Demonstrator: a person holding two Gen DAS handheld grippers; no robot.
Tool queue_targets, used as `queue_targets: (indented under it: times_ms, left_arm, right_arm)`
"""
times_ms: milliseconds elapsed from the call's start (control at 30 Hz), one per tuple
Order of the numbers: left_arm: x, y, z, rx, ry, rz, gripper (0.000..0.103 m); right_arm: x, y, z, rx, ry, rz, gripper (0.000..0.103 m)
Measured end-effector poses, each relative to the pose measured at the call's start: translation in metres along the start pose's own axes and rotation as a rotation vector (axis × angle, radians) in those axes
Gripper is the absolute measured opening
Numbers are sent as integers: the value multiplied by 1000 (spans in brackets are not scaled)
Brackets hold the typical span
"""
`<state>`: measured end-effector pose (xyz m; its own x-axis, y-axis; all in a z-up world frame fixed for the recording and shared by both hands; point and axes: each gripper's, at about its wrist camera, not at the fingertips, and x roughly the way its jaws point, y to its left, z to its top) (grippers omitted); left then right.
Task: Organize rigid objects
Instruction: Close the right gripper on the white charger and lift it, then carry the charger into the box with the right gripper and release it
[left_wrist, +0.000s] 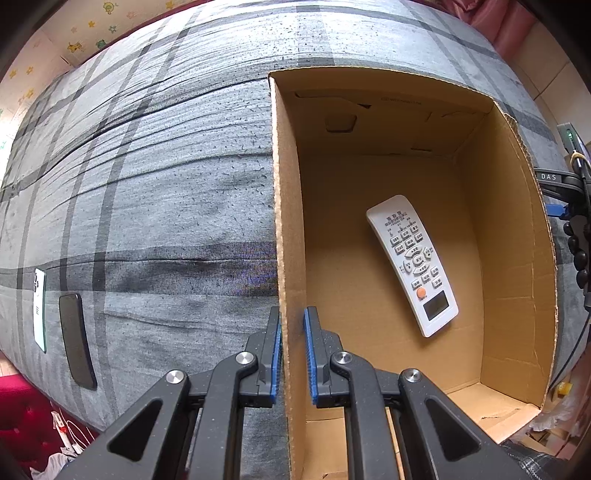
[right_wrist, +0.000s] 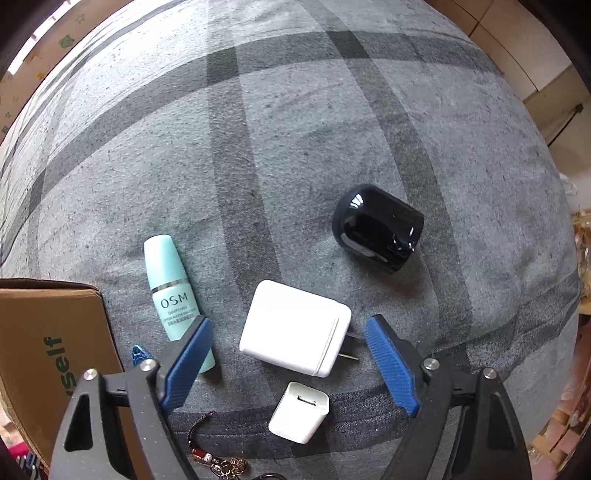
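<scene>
Small white charger (right_wrist: 299, 412) and larger white charger (right_wrist: 295, 326) lie between apparently untouching jaws

Bright even daylight, soft shadows, strong fisheye bending and dark corners, glare on the glossy black case (right_wrist: 378, 229).

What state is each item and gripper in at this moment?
Box: open, left wall pinched.
Remote: in box, buttons up.
Left gripper: shut on box wall.
Right gripper: open, astride large charger.
Large charger: flat on bed, prongs out, not gripped.
Small charger: on bed, port showing.
Bottle: lying down, capped.
Black case: closed, on bed.
Two phones: flat on bed.
</scene>
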<state>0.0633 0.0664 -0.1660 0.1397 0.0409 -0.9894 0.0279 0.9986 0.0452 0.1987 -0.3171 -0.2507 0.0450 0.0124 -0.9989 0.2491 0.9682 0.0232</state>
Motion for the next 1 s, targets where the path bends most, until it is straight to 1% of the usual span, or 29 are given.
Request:
queue_targets:
  times_ms: [100, 133, 167, 333, 533, 600, 1000]
  left_arm:
    - [0, -1, 0, 5, -1, 3, 12]
    - [0, -1, 0, 6, -1, 3, 12]
    - [0, -1, 0, 8, -1, 4, 12]
    - [0, -2, 1, 12, 0, 8, 12]
    - [0, -2, 1, 22, 1, 11, 12]
    - [0, -3, 1, 20, 2, 10, 12]
    - [-2, -5, -1, 48, -9, 18, 12]
  right_arm:
    - [1, -7, -2, 6, 7, -6, 72]
    - [3, -9, -2, 11, 10, 2, 72]
    - [2, -10, -2, 13, 6, 5, 63]
    - [-6, -3, -4, -28, -7, -15, 63]
    - [-20, 0, -12, -45, -20, -13, 63]
    - [-25, 2, -14, -50, -40, -11, 63]
    - [-76, 22, -32, -111, -110, -19, 63]
